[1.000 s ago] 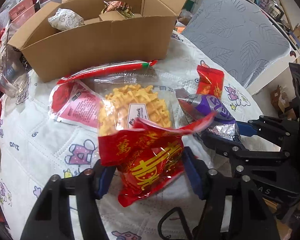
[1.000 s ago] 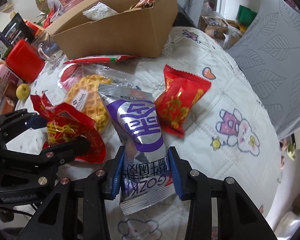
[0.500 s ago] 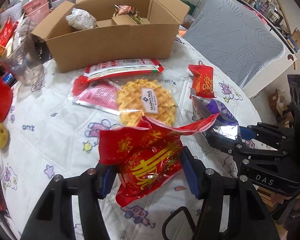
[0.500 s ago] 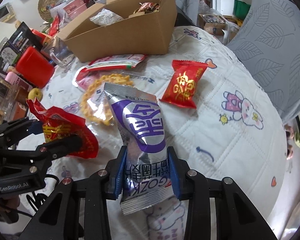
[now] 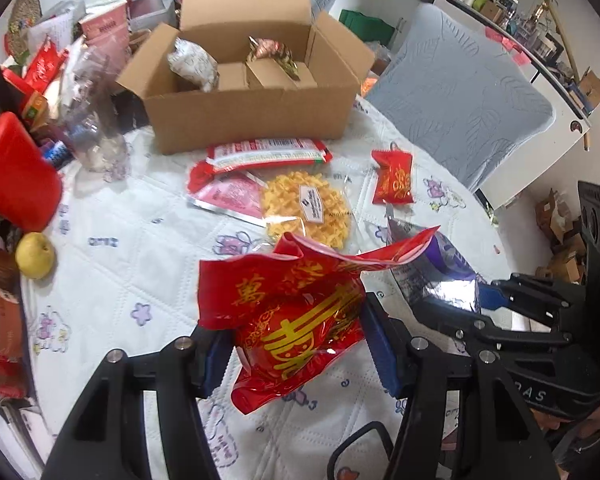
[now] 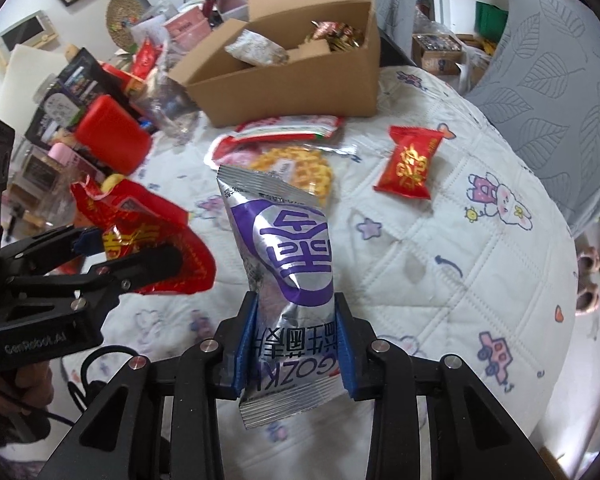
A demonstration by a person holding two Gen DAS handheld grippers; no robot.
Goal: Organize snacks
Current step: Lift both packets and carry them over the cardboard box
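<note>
The left gripper (image 5: 296,348) clamps a red snack bag (image 5: 292,320) above the desk (image 5: 140,240). The right gripper (image 6: 294,336), jaws closing, squeezes a silver-purple packet (image 6: 288,248).

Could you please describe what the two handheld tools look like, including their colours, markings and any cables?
Both the left tool and the right tool are black angular linkage frames with silver bolt heads and blue pads on the two fingers. Seen from the right wrist, the left tool's body carries white "GenRobot.AI" lettering. A black cable loops beneath each tool.
</note>
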